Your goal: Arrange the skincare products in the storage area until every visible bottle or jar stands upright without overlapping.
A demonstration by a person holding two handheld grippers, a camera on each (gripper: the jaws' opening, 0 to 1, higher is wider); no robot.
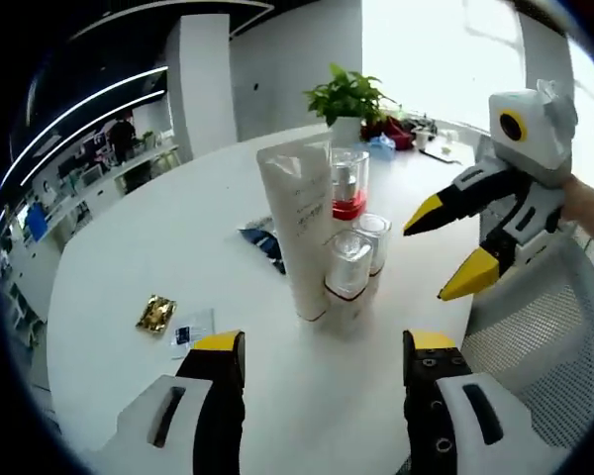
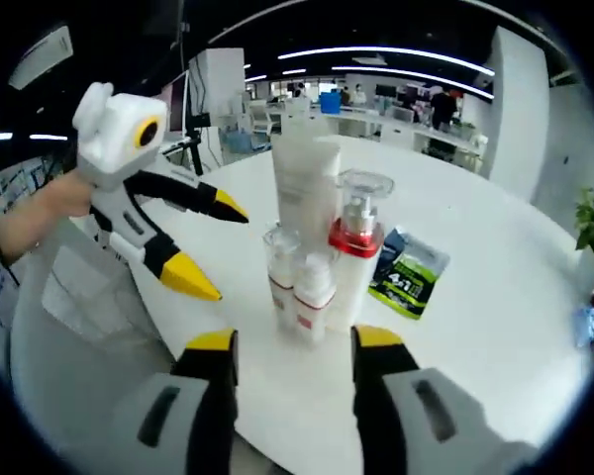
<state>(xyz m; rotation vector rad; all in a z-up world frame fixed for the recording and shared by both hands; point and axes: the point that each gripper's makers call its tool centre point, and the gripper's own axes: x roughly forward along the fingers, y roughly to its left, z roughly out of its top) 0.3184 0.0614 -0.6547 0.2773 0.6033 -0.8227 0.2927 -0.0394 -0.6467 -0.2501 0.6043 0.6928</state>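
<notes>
Four bottles (image 1: pixel 322 233) upright, clustered on round white table (image 1: pixel 158 247), open-plan office behind

The tall white tube (image 1: pixel 295 223) stands on the bench (image 1: pixel 158 247) with the pump bottle (image 1: pixel 348 183) and two small capped bottles (image 1: pixel 347 267) pressed close round it, leaving no gap to pass between them. Beyond the tube lies a flat sachet (image 1: pixel 262 240); to its side, well apart, a gold packet (image 1: pixel 155 313) and a card (image 1: pixel 190 332). Bare bench runs between the tube and those. The right gripper (image 1: pixel 453 247), jaws apart, hangs near the tube's other side.
</notes>
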